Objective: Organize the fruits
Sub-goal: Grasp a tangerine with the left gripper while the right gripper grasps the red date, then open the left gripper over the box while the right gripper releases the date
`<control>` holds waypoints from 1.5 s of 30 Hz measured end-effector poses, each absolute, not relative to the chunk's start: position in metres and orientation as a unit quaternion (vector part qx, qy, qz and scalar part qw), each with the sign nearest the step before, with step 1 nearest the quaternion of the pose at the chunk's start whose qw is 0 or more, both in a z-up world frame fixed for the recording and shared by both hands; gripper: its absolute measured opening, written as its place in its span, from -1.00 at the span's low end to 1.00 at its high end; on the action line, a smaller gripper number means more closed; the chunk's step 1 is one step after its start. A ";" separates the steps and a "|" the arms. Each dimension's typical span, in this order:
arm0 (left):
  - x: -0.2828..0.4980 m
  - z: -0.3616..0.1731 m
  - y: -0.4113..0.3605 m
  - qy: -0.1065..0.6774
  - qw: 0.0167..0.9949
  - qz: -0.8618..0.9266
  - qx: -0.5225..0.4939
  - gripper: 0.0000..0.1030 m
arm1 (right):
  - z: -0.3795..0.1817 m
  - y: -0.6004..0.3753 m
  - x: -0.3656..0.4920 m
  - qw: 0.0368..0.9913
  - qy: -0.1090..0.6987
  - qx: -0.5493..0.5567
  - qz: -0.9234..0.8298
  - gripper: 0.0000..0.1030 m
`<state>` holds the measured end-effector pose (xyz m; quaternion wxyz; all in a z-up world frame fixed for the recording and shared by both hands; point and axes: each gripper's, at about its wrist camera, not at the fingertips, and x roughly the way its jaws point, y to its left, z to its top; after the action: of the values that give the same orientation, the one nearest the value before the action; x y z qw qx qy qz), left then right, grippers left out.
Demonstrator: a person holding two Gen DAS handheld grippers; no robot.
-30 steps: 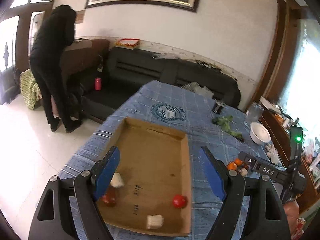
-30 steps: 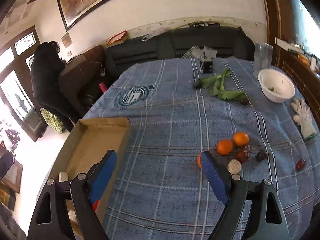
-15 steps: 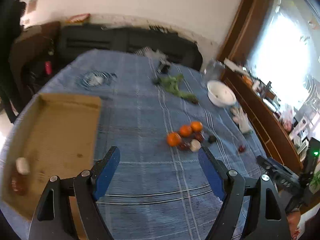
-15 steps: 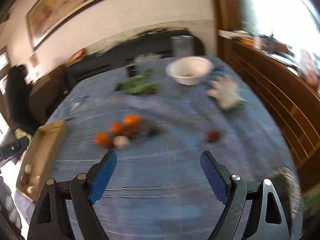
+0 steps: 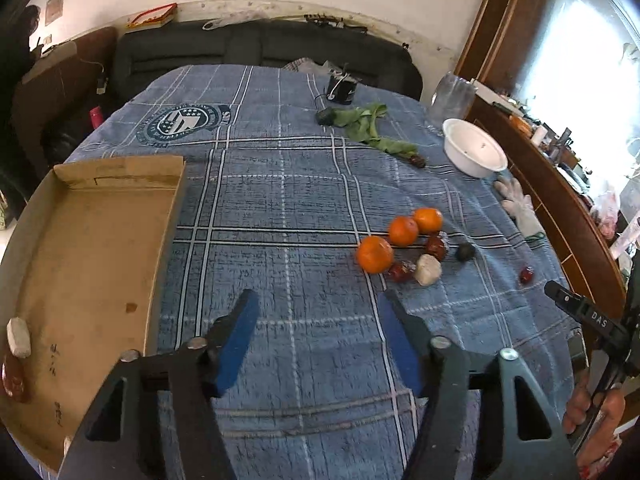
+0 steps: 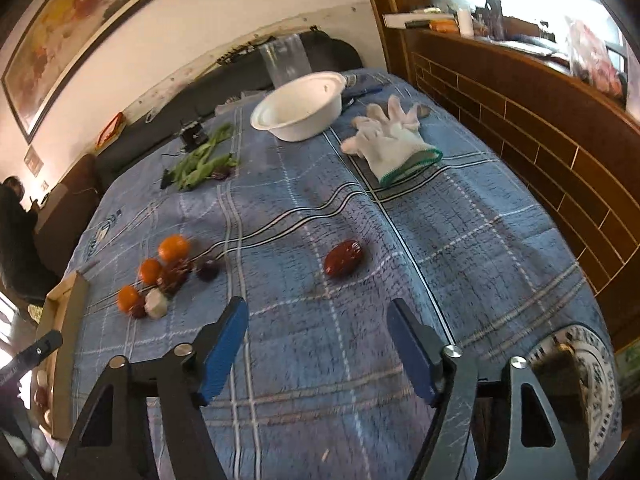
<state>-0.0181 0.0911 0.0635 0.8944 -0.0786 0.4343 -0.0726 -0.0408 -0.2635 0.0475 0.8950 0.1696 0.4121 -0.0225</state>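
Both grippers have swung away from the cardboard tray (image 5: 92, 240) toward the loose fruit on the blue plaid tablecloth (image 5: 280, 184), and their jaws have just been closing part-way with nothing between them.

Landmark: the tray, a shallow brown box at the cloth's near-left edge in the left wrist view. It holds a pale white lump (image 5: 18, 336) and a dark red fruit (image 5: 14, 376) at its near-left corner.

Fruit cluster, well to the right of the tray: three orange mandarins (image 5: 375, 254), round and glossy, in a diagonal row, each touching or just beside the next. Against them lie two dark red wrinkled fruits (image 5: 436, 246), a pale off-white lump (image 5: 428, 269) and a small dark round fruit (image 5: 465, 252). One lone red date-like fruit (image 6: 343, 258), oval and shiny, lies farther right still, apart from the cluster.

Other items beyond the cluster, far from the tray: green leafy stalks (image 5: 368, 126), a white bowl (image 6: 300, 114), a white work glove (image 6: 390, 140).

Left gripper (image 5: 316, 334): blue pads apart, empty, tilted down over bare cloth between tray and cluster, mandarins ahead and to its right.

Right gripper (image 6: 318, 338): pads apart, empty, tilted down over the cloth, the lone red fruit just ahead between its fingers' lines, untouched. A hand (image 5: 592, 420) grips its handle at the left view's right edge.
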 end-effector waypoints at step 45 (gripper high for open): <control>0.053 0.008 0.041 0.430 0.888 -0.144 -0.071 -0.44 | 0.024 -0.250 0.002 0.915 0.381 0.118 -0.060 -0.45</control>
<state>0.0531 0.0410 0.0085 0.8884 -0.0715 0.4299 -0.1443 0.0022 -0.2503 0.0236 0.9150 0.1180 0.3813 -0.0597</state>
